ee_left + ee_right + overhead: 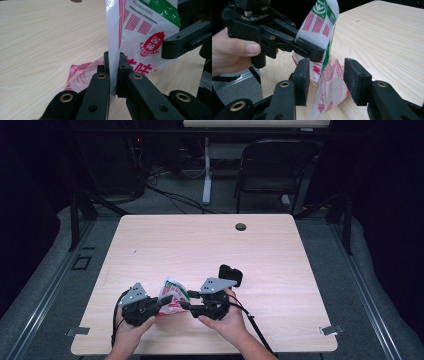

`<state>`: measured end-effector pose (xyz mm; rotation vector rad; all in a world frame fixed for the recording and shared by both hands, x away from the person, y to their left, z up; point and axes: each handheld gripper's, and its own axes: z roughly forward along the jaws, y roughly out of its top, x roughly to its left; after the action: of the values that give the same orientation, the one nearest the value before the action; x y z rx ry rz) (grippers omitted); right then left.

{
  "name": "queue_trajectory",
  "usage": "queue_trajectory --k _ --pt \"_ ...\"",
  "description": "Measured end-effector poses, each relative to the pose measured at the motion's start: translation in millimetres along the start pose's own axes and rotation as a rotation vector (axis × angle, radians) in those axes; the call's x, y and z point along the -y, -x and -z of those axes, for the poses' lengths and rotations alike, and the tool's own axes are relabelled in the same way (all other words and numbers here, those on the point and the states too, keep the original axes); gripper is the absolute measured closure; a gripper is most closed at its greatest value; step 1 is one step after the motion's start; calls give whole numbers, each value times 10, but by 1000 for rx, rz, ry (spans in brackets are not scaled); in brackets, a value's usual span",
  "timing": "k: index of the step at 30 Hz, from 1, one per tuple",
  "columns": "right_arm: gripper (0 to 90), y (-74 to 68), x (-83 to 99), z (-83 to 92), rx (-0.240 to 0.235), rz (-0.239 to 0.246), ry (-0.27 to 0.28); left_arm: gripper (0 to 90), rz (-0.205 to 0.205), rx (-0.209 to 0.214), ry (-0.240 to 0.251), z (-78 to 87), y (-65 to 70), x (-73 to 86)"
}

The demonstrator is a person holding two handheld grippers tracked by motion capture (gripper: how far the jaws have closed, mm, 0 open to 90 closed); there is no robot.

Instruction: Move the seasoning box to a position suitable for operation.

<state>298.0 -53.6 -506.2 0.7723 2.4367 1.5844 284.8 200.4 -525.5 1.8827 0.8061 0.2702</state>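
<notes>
My left gripper (113,75) is clamped on the plastic bag (140,32), held above the table's (210,245) near edge. Right gripper view: my right gripper (327,80) straddles the bag's edge, pads not touching. High view adds a black object (231,274) just beyond.

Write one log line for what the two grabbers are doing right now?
left gripper: shut on plastic bag | right gripper: open, jaws around bag's edge | bag: held up over table

Evenly lit table, dark surroundings

The table (210,250) is lit softly from above, with faint shadows cast toward 6 o'clock under the hands; the room from 9 to 3 o'clock is left dim. Glare is seen on the bag (140,27). Nearest jaws are slightly blurred in both gripper views.
</notes>
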Motion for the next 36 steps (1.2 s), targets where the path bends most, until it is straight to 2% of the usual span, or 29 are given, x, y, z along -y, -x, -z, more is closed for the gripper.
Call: queue_trajectory --k 20,36 --pt "838 14 19 -103 10 36 -78 900 -6 13 -5 -6 7 8" --pt "899 33 21 -100 -1 43 -91 900 -10 13 -6 -13 18 14"
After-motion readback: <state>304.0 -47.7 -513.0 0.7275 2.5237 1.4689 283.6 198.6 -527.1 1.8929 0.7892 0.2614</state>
